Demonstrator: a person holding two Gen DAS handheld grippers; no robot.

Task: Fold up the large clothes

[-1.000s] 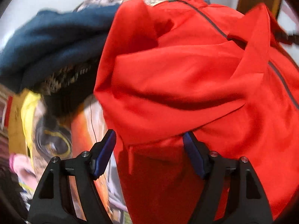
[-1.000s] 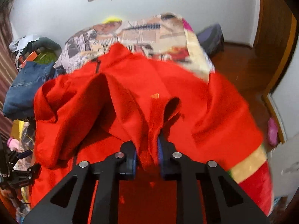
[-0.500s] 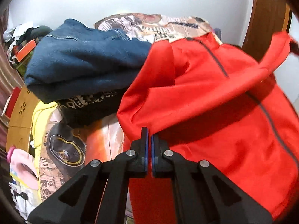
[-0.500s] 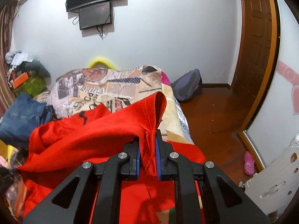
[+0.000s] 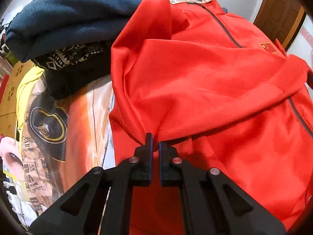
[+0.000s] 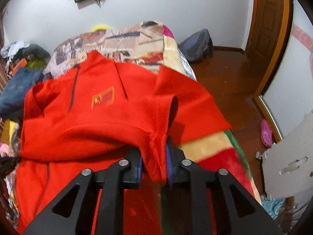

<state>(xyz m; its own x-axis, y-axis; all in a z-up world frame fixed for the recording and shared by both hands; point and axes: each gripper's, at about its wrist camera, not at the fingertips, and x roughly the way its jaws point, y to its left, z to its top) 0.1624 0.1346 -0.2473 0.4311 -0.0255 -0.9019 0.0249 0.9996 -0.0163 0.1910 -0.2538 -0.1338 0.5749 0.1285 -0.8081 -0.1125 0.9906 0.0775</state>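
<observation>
A large red zip jacket (image 5: pixel 205 82) with a small flag badge lies on a bed, its lower part folded up over the chest. It fills the middle of the right wrist view (image 6: pixel 101 117) too. My left gripper (image 5: pixel 154 146) is shut on a pinch of the jacket's folded edge at its left side. My right gripper (image 6: pixel 153 160) is shut on a bunched fold of the red fabric at the jacket's right side, near the bed edge.
A pile of dark blue and patterned black clothes (image 5: pixel 74 23) lies left of the jacket on the printed bedspread (image 5: pixel 82 117). A wooden floor (image 6: pixel 225 74), a grey backpack (image 6: pixel 197 45), a door (image 6: pixel 268 25) and a pink shoe (image 6: pixel 266 132) are right of the bed.
My left gripper went from open to shut on the jacket's folded edge. My right gripper lifted its hold high, then came back down low over the jacket, laying the fold across the chest.
</observation>
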